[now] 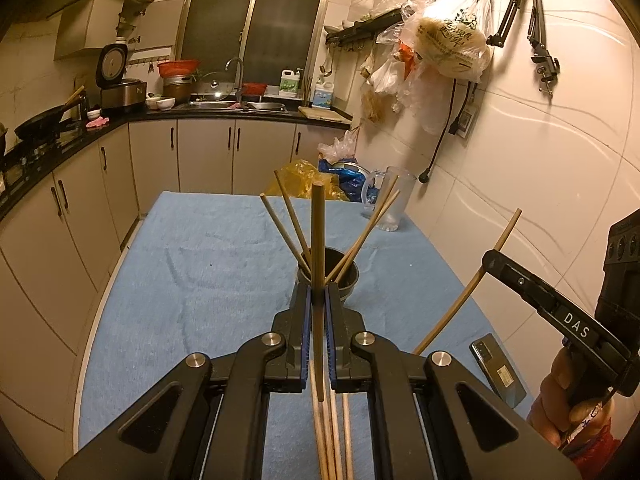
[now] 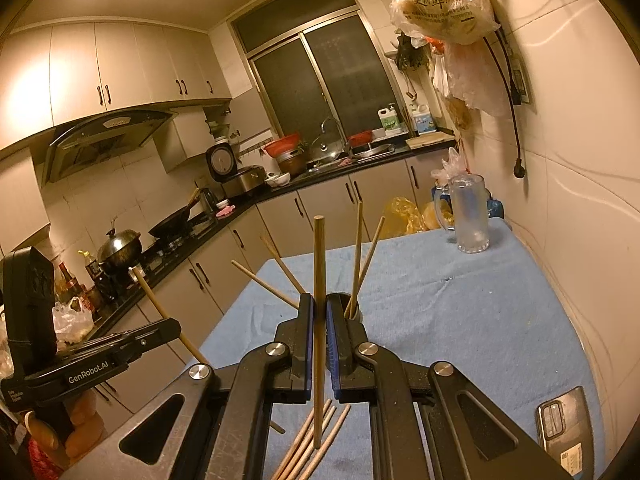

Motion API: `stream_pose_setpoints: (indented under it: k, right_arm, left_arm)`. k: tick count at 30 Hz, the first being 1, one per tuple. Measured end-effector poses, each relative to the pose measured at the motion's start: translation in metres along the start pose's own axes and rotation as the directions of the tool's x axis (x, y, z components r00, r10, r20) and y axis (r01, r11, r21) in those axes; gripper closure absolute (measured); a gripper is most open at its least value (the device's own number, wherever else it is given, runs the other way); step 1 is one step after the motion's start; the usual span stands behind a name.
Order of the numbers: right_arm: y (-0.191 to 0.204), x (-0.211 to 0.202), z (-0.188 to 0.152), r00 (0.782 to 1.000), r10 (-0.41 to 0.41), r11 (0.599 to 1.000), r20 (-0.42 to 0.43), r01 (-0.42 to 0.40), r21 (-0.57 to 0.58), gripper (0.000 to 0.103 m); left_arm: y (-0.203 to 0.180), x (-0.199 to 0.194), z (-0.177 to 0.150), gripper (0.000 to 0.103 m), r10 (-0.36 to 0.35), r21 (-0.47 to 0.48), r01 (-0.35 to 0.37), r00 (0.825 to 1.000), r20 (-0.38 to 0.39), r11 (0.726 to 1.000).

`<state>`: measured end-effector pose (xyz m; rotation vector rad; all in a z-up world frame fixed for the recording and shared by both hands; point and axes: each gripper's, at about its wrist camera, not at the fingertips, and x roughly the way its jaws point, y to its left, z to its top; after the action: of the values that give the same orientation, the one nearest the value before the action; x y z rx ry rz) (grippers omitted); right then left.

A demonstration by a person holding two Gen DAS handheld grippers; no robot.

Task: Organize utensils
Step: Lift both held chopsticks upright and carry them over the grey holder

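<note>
A: So, how do the two tools sit?

B: Both point forward and tilt a little downward over the blue towel (image 1: 192,280) that covers the table. The left gripper (image 1: 319,300) fills the lower centre of its own view, jaws pressed together on one wooden chopstick (image 1: 318,240) that stands nearly upright between the blue pads.

A: And the other one?

B: The right gripper (image 2: 320,312) does the same: jaws pinched on its own upright chopstick (image 2: 319,300), the stick rising above the fingertips and reaching down below them. In the left wrist view the right tool comes in from the right edge, with a hand (image 1: 560,392) wrapped around its handle at the lower right.

A: Where do the rest of the utensils lie?

B: A dark round cup (image 1: 340,276) stands on the towel just beyond the left fingertips, at the middle of the frame. Four chopsticks lean out of it, two to the left and two to the right. More loose chopsticks (image 1: 332,432) lie flat on the towel under the left gripper, at the bottom centre.

A: How do the sticks look?

B: Plain, light brown, thin and straight, with blunt ends.

A: Anything else on the table?

B: A clear glass mug (image 2: 470,216) near the far right corner, and a phone (image 1: 498,370) lying flat at the lower right.
</note>
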<state>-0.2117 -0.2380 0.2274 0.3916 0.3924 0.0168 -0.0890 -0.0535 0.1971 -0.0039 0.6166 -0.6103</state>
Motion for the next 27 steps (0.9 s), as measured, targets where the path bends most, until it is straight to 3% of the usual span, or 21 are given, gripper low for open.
stream_pose_setpoints:
  k: [12,27]
  right_arm:
    - [0.001,-0.003,0.013,1.0,-0.005,1.0,0.025,0.005,0.003,0.096]
    - [-0.004,0.013,0.064,0.996,-0.014,0.999,0.085,0.01,0.041,0.096]
  left_arm:
    - [-0.005,-0.001,0.014,0.097,0.004,0.019,-0.004,1.0,0.022,1.0]
    - [-0.017,0.004,0.079,0.097,0.006,0.04,-0.011,0.994,0.111,0.999]
